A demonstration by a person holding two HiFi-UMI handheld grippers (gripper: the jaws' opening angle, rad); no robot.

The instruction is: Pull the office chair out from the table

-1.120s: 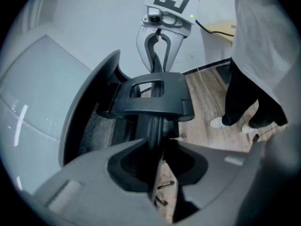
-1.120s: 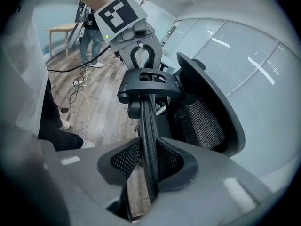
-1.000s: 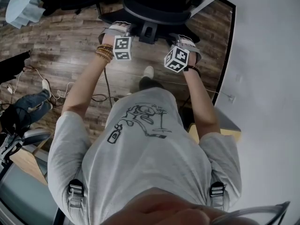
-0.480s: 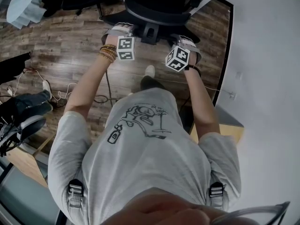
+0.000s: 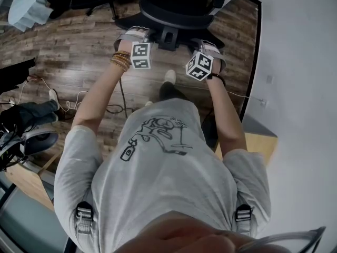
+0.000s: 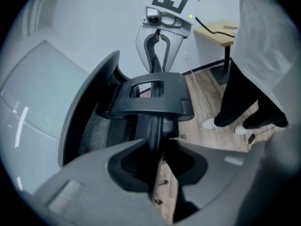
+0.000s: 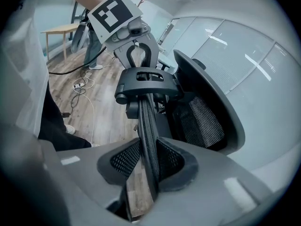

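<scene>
Left gripper (image 6: 157, 149) & right gripper (image 7: 149, 166): jaws each pinch office chair (image 5: 176, 9) back rim, top centre. Stiff frame, prob. rolls easy; hold there.

Wood plank floor (image 5: 79, 46), white wall (image 5: 300, 62), glass partitions (image 7: 244, 55), light wooden table (image 6: 221, 36)

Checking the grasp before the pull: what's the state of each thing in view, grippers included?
left gripper: shut on the backrest rim of the office chair.
right gripper: shut on the same rim, further along.
office chair: upright on the wood floor, backrest held by both grippers.
floor cables: loose, lying slack on the floor.
</scene>
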